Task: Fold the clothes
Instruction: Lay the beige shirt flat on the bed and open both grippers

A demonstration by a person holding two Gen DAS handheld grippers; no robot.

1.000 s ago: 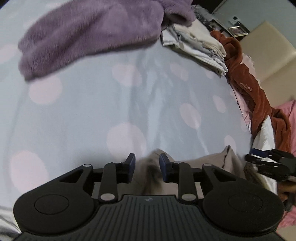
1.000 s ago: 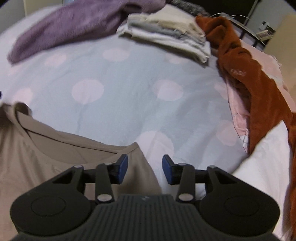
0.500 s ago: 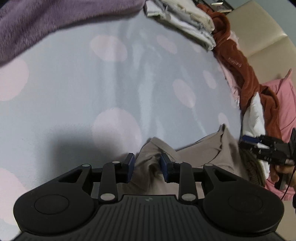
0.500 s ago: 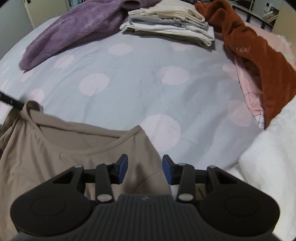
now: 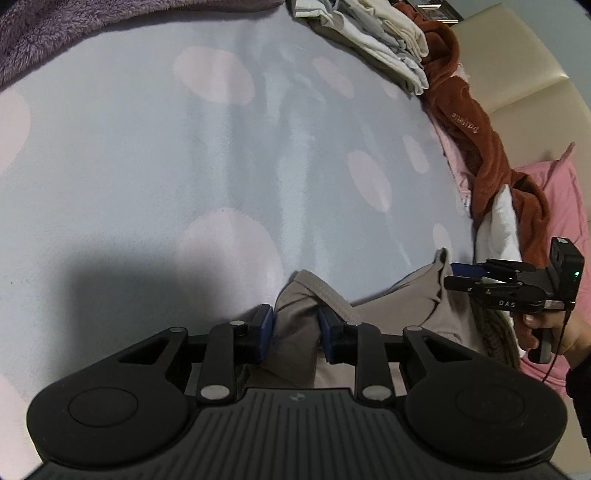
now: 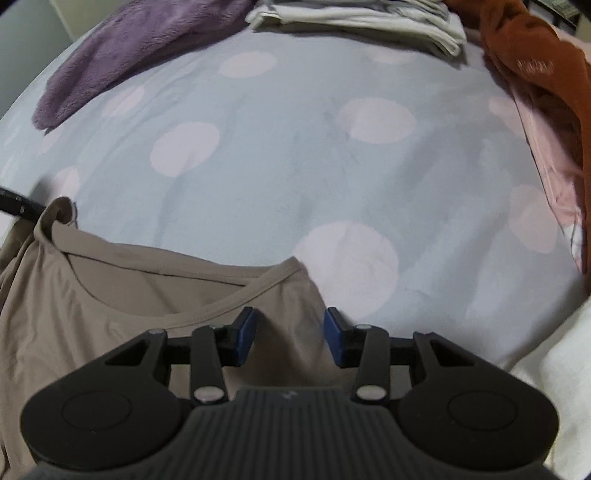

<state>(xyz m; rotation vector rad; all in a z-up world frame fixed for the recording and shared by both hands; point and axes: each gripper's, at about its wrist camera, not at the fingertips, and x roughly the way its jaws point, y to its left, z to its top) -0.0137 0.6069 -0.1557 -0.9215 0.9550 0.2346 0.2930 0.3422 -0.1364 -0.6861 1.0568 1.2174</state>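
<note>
A beige shirt (image 6: 110, 314) lies neck-first on a pale blue bedsheet with pink dots (image 5: 147, 166). My left gripper (image 5: 295, 328) is shut on a bunched fold at one shoulder of the shirt (image 5: 399, 306), beside the neckline. In the right wrist view only a black finger of it (image 6: 14, 203) shows at the left edge, by that raised shoulder. My right gripper (image 6: 290, 334) sits low over the other shoulder. Its jaws are closing, with shirt cloth between the pads, which stand apart from it. A person's hand (image 5: 543, 328) holds the right gripper (image 5: 456, 275).
A purple fleece (image 6: 129, 48) lies at the far left and a stack of folded pale clothes (image 6: 369, 18) at the far edge. A rust-brown garment (image 5: 480, 147) drapes over pink cloth on the right, with a white cloth (image 6: 561, 369) near the right gripper.
Both grippers have sunk toward the bed and tipped downward. The left jaws have drawn in on the shirt's shoulder fold, and the right gripper now sits over the other shoulder.
</note>
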